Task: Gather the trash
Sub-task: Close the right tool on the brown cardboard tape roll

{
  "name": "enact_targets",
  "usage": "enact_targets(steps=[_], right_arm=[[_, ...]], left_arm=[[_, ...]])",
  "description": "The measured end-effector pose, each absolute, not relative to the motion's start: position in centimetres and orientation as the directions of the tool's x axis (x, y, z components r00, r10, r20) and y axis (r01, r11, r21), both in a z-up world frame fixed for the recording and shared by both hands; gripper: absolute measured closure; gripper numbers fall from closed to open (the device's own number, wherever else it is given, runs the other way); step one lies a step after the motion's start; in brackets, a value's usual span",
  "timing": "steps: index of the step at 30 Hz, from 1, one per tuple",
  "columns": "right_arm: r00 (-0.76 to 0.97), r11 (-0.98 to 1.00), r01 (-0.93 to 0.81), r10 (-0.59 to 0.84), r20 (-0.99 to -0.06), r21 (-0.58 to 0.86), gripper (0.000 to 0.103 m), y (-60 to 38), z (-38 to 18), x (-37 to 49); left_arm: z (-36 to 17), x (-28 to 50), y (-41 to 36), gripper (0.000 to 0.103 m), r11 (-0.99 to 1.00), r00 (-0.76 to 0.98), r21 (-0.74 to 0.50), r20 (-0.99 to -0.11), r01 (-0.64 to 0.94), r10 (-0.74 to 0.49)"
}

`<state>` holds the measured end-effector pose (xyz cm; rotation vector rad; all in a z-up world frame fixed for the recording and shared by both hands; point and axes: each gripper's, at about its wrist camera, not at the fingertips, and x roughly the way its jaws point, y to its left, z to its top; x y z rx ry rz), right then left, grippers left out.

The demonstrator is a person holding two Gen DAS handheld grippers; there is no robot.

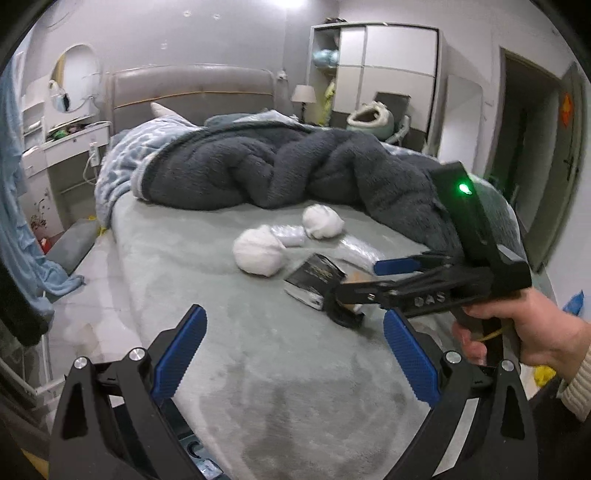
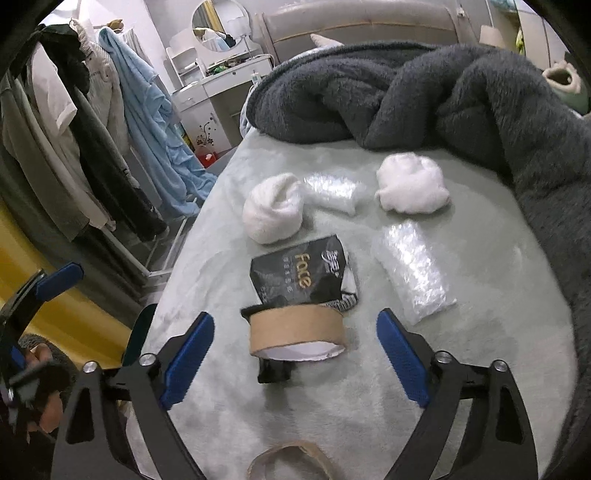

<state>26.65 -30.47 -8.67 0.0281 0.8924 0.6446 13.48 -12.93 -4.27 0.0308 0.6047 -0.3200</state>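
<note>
Two cardboard rings [image 2: 297, 330], two wads [image 2: 274, 209]

Dim cool indoor light; ceiling lamp [image 1: 295, 3] blown out top centre, left view. Heavy fisheye bend, black vignette corners. Slight motion blur, soft focus throughout. Glare on plastic wrap [image 2: 415, 275], right view. Shadows soft, weak.

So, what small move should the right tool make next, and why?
Probably ease the right tool forward and down until its open fingers straddle the cardboard tape roll, then close. The roll lies centred just ahead of it on the bed, nearer than the black packet.
</note>
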Motion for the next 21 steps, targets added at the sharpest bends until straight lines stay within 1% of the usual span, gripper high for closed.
enact_targets(steps=[1, 3, 8, 15, 21], right_arm=[[0.446, 0.811, -0.509, 0.535, -0.718, 0.288, 0.019, -30.5, -9.0, 26.8], [0.429, 0.805, -0.509, 0.544, -0.72, 0.305, 0.025, -30.6, -9.5, 27.0], [0.403, 0.789, -0.515, 0.568, -0.718, 0.336, 0.027, -30.7, -9.9, 27.7], [0.362, 0.769, -0.512, 0.598, -0.715, 0.383, 0.042, -31.1, -10.5, 28.5], [0.359, 0.76, -0.515, 0.611, -0.705, 0.397, 0.044, -31.5, -10.0, 28.3]], left_arm=[[-4.5, 13.5, -13.4, 0.005, 0.948, 0.771, -0.051, -0.568, 0.314, -0.287], [-4.9, 13.7, -14.1, 0.005, 0.94, 0.757, -0.046, -0.58, 0.337, -0.3], [-6.2, 14.2, -15.5, 0.005, 0.918, 0.713, -0.057, -0.611, 0.393, -0.344], [-7.4, 14.5, -17.2, 0.006, 0.887, 0.661, -0.103, -0.63, 0.45, -0.409], [-7.8, 14.6, -19.0, 0.006, 0.86, 0.625, -0.134, -0.634, 0.493, -0.456]])
